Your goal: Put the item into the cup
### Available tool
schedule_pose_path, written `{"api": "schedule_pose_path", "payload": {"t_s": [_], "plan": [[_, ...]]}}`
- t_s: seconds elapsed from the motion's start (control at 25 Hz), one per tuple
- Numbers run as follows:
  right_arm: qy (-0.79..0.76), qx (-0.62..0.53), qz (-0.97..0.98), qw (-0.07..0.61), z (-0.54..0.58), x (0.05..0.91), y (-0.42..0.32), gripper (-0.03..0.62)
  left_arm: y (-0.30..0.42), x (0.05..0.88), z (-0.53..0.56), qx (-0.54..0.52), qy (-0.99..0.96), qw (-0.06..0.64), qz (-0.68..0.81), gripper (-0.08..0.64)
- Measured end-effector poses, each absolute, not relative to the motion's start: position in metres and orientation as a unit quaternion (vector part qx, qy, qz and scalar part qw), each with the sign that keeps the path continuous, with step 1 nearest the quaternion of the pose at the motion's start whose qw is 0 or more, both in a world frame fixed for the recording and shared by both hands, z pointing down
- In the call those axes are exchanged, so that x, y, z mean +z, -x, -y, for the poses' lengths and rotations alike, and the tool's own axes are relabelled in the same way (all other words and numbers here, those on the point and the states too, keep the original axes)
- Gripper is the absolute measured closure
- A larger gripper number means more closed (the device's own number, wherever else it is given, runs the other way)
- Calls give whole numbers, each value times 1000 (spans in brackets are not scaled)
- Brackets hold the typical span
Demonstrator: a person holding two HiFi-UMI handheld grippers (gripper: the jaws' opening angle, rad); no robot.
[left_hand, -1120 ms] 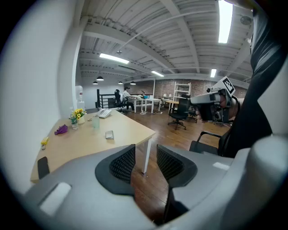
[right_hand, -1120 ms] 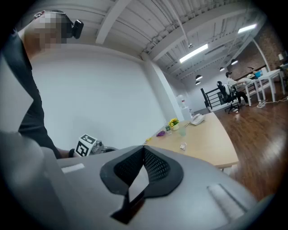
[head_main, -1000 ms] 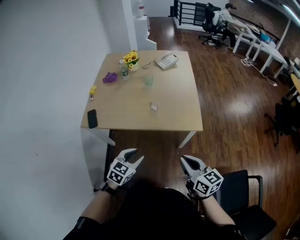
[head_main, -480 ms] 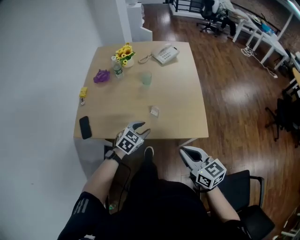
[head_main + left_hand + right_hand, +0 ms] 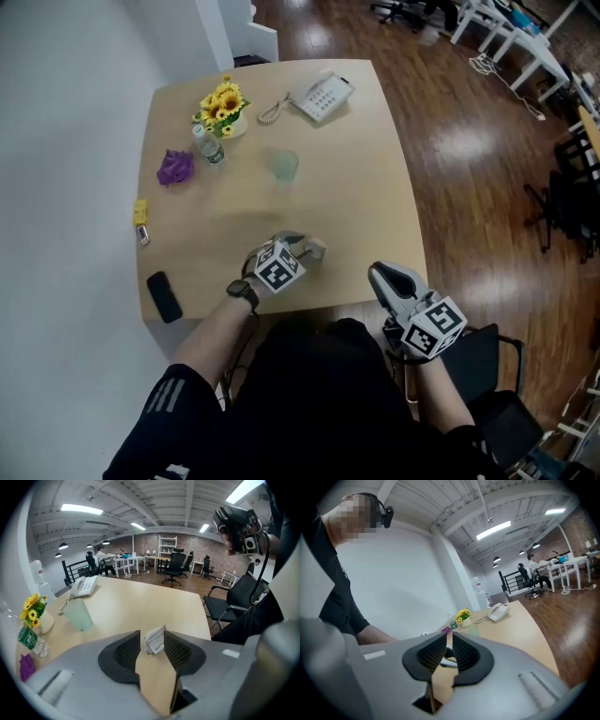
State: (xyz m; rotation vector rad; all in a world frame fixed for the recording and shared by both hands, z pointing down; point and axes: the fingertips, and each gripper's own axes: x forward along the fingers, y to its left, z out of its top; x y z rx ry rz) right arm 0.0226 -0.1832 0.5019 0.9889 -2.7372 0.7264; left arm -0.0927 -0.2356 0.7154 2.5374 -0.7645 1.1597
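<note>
The item (image 5: 155, 639), a small crumpled white scrap, lies near the table's (image 5: 375, 187) front edge, well short of the cup (image 5: 285, 167). It looks light, soft and easily crushed: pinch it gently across its middle. The left gripper's (image 5: 298, 246) jaws stand apart around it; the right gripper's (image 5: 384, 274) jaws are narrowly parted and hold nothing.

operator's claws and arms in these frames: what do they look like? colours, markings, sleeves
The left claw and right claw match: light grey moulded bodies and black cross-hatched pads. Each is topped by a white cube with black square markers. The person wears a black short-sleeved top, with grey stripes on the left sleeve and a dark band on the left wrist.
</note>
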Motion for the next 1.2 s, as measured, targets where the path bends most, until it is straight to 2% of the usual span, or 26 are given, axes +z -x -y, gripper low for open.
{"api": "schedule_pose_path", "payload": {"t_s": [0.36,0.6,0.72,0.96,1.2], "plan": [[-309,278,905,92,242,529,-6,546,83,766,251,452,-860,131,200,411],[-294,295,903,103,267,552,-5,546,73,774,250,451,-863,141,182,523],[-289,299,903,108,274,556,-8,546,71,770,250,446,-865,144,181,552],[-285,299,904,108,287,555,-12,546,93,732,280,401,-868,149,252,558],[-269,296,910,105,300,554,-9,546,168,678,364,364,-842,134,375,558]]}}
